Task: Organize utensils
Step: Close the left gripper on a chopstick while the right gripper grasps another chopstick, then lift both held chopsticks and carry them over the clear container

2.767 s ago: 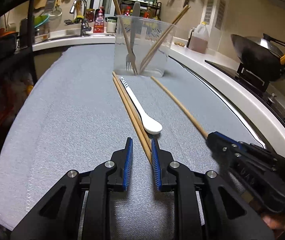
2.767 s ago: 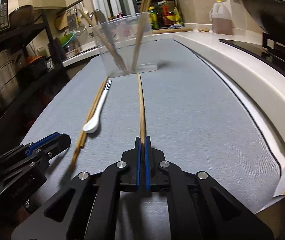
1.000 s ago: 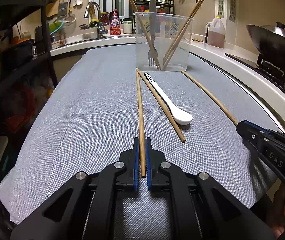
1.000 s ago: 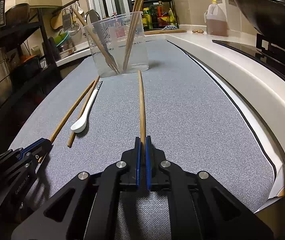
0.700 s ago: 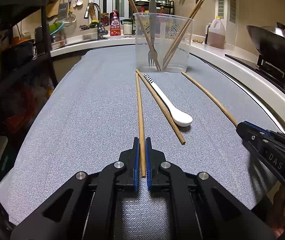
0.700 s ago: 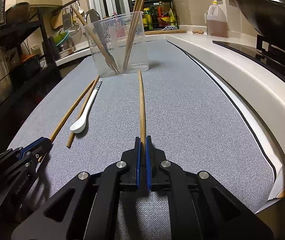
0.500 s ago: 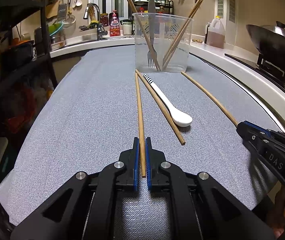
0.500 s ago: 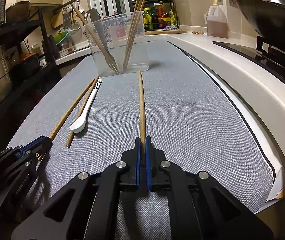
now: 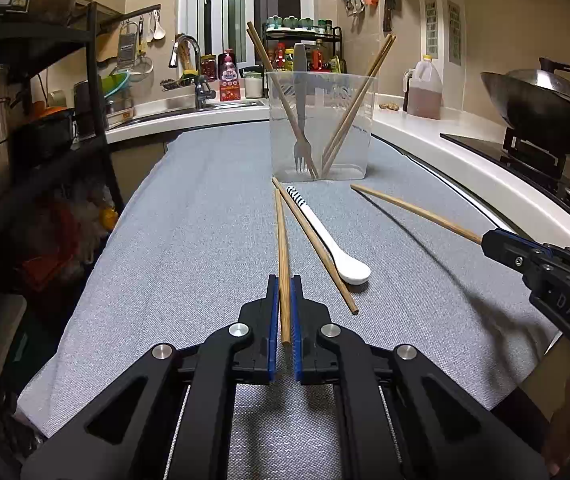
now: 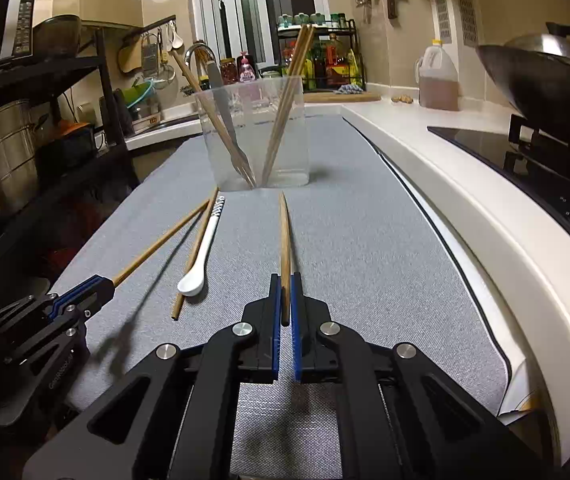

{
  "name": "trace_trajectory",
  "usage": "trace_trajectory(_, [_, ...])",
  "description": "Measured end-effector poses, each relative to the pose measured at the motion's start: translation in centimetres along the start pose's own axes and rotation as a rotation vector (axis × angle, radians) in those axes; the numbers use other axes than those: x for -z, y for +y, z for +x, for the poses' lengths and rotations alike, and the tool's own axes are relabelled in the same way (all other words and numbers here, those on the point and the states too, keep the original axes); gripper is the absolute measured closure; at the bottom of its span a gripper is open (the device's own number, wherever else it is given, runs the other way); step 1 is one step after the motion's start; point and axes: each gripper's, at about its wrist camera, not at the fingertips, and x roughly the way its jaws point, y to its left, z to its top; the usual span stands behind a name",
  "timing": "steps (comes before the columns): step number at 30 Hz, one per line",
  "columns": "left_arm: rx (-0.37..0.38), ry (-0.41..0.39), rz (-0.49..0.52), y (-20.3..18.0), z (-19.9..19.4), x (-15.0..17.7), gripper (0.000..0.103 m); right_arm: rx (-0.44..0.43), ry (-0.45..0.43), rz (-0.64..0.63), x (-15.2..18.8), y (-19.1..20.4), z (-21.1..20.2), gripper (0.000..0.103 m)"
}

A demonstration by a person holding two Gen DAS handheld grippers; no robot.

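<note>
Pinching each light, stiff, kinda slippery chopstick (image 9: 283, 240) by its butt end, left tongs (image 9: 283, 300) and right tongs (image 10: 285, 300) are both clamped, so tips could swing.

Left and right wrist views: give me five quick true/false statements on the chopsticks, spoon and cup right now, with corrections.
1. The left gripper is shut on a chopstick. True.
2. The right gripper is open and holds nothing. False: it is shut on another chopstick.
3. The white spoon stands in the clear plastic cup. False: it lies on the grey mat, in front of the cup.
4. A fork stands in the cup, tines down. True.
5. No chopstick is left loose on the mat. False: one loose chopstick lies beside the spoon, in neither gripper.
</note>
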Motion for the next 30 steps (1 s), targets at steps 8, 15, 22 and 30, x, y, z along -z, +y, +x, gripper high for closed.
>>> trace_trajectory(8, [-0.003, -0.037, -0.004, 0.3, -1.1, -0.6, 0.097, 0.001, -0.040, 0.000, -0.9, 0.0, -1.8, 0.098])
trace_trajectory(15, [0.001, -0.097, 0.005, 0.4, -2.8, -1.5, 0.097, -0.015, -0.118, -0.003, -3.2, 0.3, -4.2, 0.099])
trace_trajectory(22, [0.015, -0.168, -0.011, 1.0, -4.8, -4.2, 0.097, -0.024, -0.176, 0.000, -5.9, 0.1, -5.8, 0.098])
trace_trajectory(30, [0.056, -0.190, -0.049, 3.0, -4.9, -9.5, 0.097, -0.043, -0.190, 0.022, -9.5, -0.5, -5.6, 0.098])
